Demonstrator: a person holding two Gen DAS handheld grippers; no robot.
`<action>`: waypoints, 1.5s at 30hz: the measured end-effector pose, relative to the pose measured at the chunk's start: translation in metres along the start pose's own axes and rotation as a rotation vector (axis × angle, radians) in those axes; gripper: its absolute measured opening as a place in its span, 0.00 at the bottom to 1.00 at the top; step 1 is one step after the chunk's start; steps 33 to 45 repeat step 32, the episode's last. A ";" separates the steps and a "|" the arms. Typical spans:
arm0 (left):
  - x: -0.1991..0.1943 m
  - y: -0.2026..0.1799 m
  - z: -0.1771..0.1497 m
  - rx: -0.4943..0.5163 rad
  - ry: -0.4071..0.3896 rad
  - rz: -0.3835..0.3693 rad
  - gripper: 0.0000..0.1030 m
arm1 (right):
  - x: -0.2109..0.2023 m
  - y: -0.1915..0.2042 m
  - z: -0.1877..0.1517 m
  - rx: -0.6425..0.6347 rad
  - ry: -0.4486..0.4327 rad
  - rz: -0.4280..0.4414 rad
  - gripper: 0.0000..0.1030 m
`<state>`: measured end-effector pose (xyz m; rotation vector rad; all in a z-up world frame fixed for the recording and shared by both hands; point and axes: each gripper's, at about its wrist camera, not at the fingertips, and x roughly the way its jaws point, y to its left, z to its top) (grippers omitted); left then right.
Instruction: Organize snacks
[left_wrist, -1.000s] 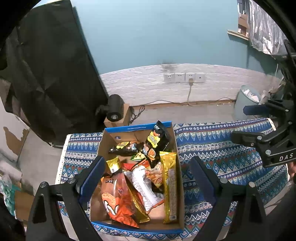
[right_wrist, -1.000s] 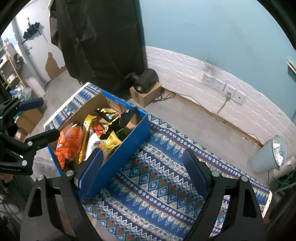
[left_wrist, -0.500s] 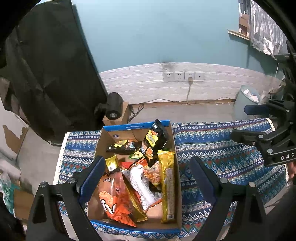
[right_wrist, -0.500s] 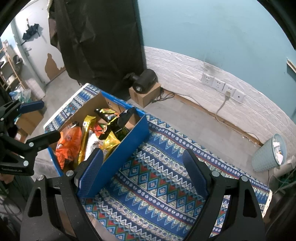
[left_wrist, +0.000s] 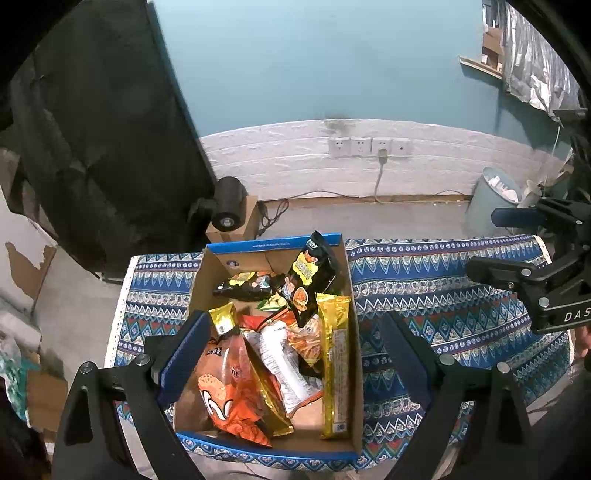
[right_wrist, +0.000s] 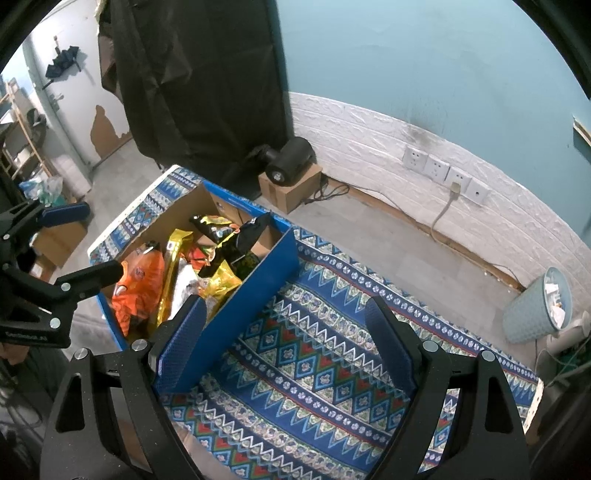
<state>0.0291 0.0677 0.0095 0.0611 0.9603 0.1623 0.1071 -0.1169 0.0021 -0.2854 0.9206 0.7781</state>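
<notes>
A blue cardboard box (left_wrist: 275, 244) full of snack packets stands on the patterned tablecloth (left_wrist: 436, 295). In it lie an orange bag (left_wrist: 229, 395), a long gold packet (left_wrist: 334, 362), a white packet (left_wrist: 280, 365) and a black bag (left_wrist: 310, 273) standing at the back. My left gripper (left_wrist: 295, 354) is open and empty, above the box's front half. My right gripper (right_wrist: 284, 343) is open and empty, above the cloth just right of the box (right_wrist: 255, 291). Each gripper shows in the other's view: right (left_wrist: 517, 243), left (right_wrist: 70, 243).
The table ends just behind the box; beyond is bare floor and a white brick wall with sockets (left_wrist: 369, 147). A black lamp on a small carton (left_wrist: 229, 214) stands on the floor. A pale bin (right_wrist: 539, 306) is at the right. A black backdrop (left_wrist: 92, 147) hangs at the left.
Both grippers have drifted slightly; the box sits a little lower left in the left wrist view. Nothing was grasped or released.
</notes>
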 end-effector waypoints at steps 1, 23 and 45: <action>-0.001 -0.001 0.000 0.003 -0.004 0.002 0.91 | 0.000 0.000 0.000 0.001 -0.001 0.002 0.84; -0.002 -0.005 0.000 0.012 0.003 0.003 0.91 | -0.001 0.001 0.000 -0.002 0.005 0.003 0.84; 0.002 -0.002 -0.001 -0.006 0.014 0.009 0.91 | -0.001 0.000 -0.001 -0.003 0.007 0.005 0.84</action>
